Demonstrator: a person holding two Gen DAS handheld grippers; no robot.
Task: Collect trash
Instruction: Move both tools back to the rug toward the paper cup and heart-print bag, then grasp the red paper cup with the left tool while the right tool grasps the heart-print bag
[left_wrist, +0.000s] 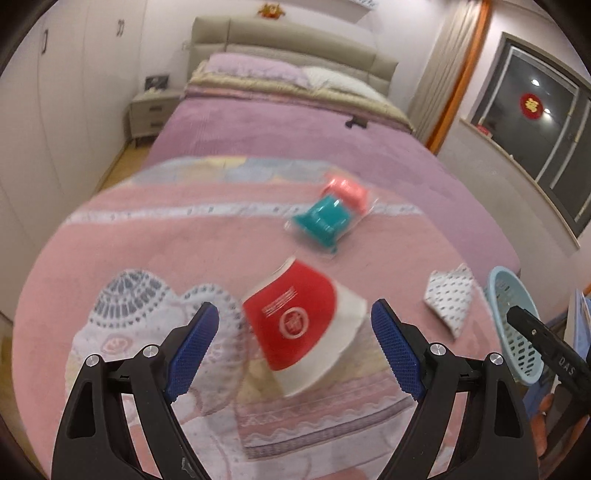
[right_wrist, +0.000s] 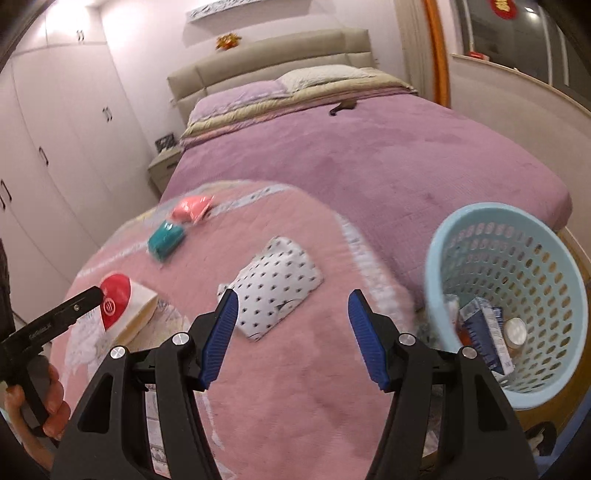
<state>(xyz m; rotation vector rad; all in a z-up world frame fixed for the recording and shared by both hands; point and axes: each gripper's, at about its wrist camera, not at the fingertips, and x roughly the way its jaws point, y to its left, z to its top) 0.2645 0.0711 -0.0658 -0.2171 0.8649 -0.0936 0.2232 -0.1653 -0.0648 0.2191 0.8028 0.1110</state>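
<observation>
Blue-padded fingers of the left gripper (left_wrist: 295, 347) stand wide apart on either side of the red-and-white paper cup (left_wrist: 303, 328), apparently lined up to grasp it. Beyond the cup lies a teal-and-pink packet (left_wrist: 328, 214); to its right, a spotted wrapper (right_wrist: 277, 284). Also spread and empty, the right gripper (right_wrist: 291, 336) faces that wrapper. Right of the cup, the blue basket (right_wrist: 443, 236) already holds trash, likely the drop-off.

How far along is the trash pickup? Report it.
Done: some boxes and a jar lie in the blue basket. In hand: nothing; the left gripper, jaws open, flanks the red-and-white paper cup. Left: cup, dotted packet, teal-and-pink packet; right gripper open.
</observation>
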